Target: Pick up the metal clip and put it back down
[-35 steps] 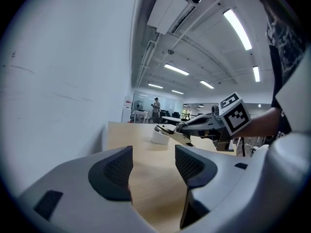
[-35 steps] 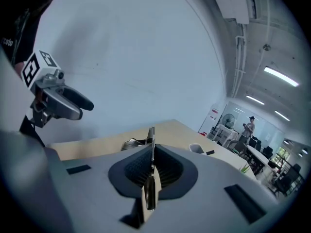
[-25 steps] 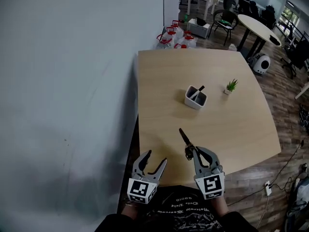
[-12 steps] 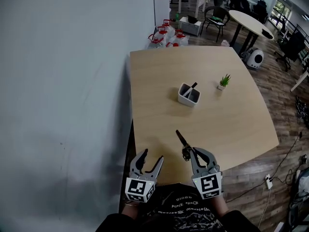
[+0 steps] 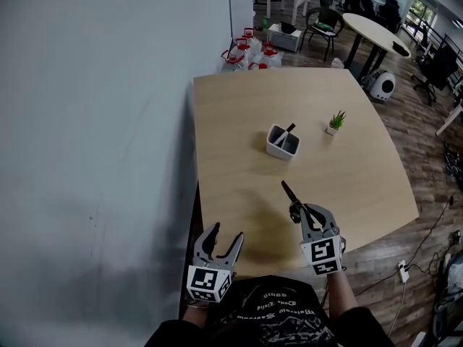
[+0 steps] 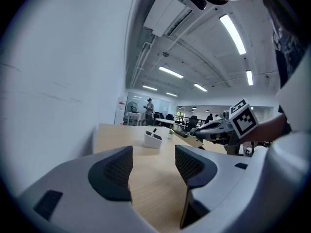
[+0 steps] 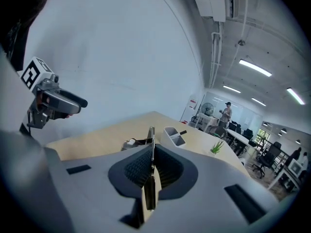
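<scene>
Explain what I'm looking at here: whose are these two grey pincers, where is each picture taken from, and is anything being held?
There is no robot here. A person holds a hand-held claw in each hand. The head view comes from a camera on the person's head, looking down at a wooden table. The other two views come from a camera riding on each claw, looking along its jaws. The right claw is shut on the metal clip. The left claw is open and empty. Farther off on the table stand a white holder and a small plant.

Head view looks steeply down; both gripper views skim the table (image 5: 239, 107).
</scene>
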Available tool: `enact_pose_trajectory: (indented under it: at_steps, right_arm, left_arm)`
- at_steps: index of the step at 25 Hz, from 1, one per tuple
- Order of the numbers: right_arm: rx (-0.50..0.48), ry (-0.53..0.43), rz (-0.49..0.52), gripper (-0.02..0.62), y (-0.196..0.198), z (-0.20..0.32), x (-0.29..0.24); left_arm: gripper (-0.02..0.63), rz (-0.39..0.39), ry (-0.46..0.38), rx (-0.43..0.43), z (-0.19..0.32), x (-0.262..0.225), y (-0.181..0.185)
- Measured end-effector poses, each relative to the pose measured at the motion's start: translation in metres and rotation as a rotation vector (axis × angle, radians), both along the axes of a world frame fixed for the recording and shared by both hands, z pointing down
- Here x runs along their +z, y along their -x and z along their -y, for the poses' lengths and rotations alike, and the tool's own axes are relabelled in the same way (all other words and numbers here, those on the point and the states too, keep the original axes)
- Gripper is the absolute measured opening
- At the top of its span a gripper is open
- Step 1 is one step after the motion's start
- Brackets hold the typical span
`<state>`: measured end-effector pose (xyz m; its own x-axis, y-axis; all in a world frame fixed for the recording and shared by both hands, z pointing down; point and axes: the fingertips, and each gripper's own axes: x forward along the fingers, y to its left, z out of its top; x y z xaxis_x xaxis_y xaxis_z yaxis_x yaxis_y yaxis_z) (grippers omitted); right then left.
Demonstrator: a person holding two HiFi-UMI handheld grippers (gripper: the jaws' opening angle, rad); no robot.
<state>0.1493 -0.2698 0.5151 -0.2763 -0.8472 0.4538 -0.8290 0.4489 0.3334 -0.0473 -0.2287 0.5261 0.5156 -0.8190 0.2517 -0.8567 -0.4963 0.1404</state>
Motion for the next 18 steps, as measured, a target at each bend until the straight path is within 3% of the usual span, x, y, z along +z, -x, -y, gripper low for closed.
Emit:
enact_pose_trajectory:
  at_steps: [5, 18]
  right_arm:
    - [0.033, 0.033, -0.025, 0.015, -0.028, 0.023, 0.019]
    - [0.003, 0.109, -0.305, 0.015, -0.073, 0.081, 0.092]
  left_arm:
    - [0.265, 0.003, 0.029, -0.018, 0.005, 0.01, 0.003]
    - [0.265, 0.027, 0.089, -0.096, 0.006, 0.027, 0.009]
